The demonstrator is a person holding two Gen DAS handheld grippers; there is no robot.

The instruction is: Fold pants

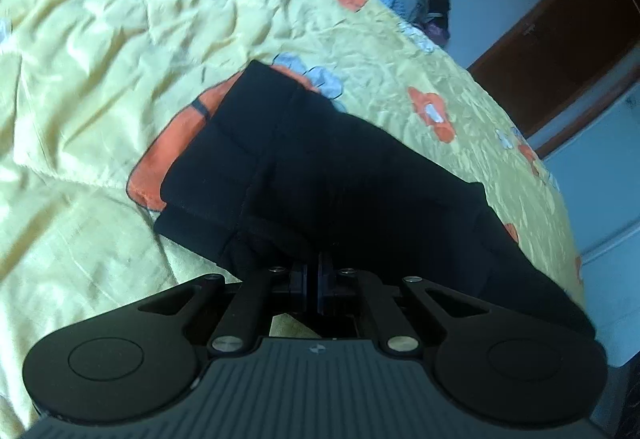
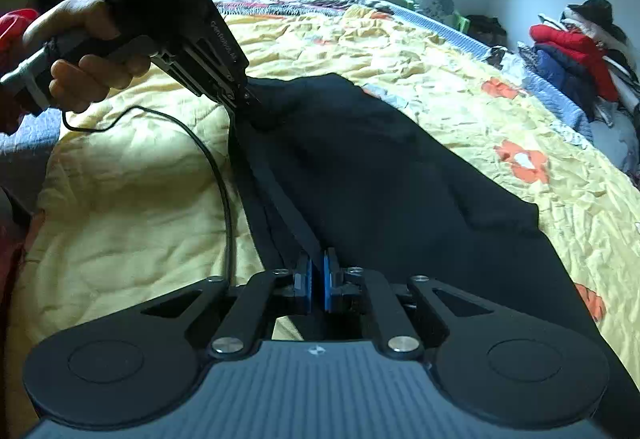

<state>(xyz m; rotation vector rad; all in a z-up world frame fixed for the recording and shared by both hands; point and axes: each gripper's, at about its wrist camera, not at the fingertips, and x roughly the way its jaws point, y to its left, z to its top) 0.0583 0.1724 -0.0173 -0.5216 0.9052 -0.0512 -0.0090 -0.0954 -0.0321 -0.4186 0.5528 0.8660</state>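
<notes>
Both grippers are pinching the black pants [image 2: 380, 179] spread on the yellow quilt [image 2: 132, 199]. Only the right wrist view shows a hand [image 2: 86, 51] at ten o'clock, angling the left gripper [image 2: 250, 99] downward; the right gripper [image 2: 317, 279] grips cloth at six o'clock.

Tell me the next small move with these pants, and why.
Probably carry both pinched edges together across the bedspread to lay the fold. The left gripper and the right gripper are each shut on the black pants, whose near edge is lifted while the far part lies flat.
</notes>
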